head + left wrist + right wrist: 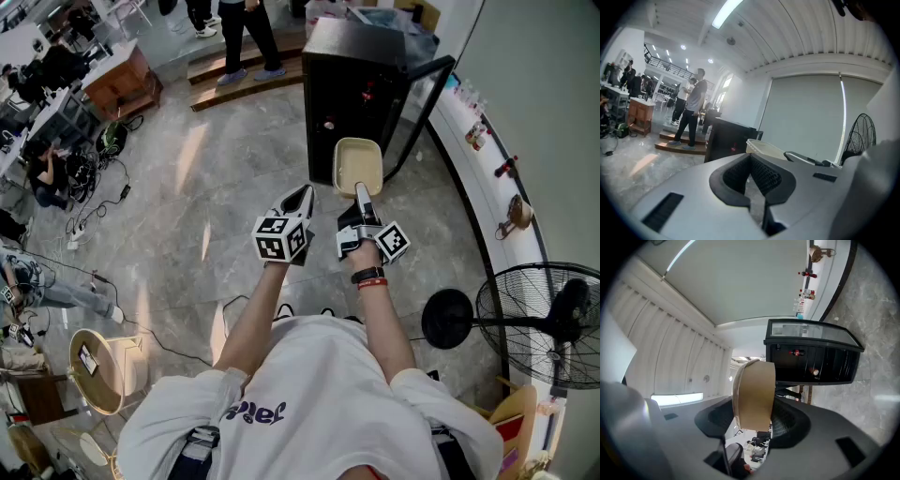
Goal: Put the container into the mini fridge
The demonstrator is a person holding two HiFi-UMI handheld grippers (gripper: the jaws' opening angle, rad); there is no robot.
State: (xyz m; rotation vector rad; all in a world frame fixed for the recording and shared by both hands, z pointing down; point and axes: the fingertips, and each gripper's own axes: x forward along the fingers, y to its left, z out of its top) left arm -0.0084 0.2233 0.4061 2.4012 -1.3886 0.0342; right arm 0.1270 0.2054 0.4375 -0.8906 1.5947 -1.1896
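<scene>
The person wears a white short-sleeved T-shirt (309, 375) with dark blue lettering (255, 412) on the chest. Black straps (192, 452) show at both shoulders, perhaps a harness. Just behind the right gripper (361, 197), the wrist carries a black band (367, 275) and a thin red one (372, 283).

Two bare forearms reach forward side by side from a white T-shirt. The left grey two-jaw gripper (302, 195) points slightly down, its jaws together with nothing between them. The right grey two-jaw gripper (361, 192) tilts slightly up, its jaws clamped on a beige plastic container (357, 164). A black wristwatch (367, 276) circles the right wrist.
</scene>
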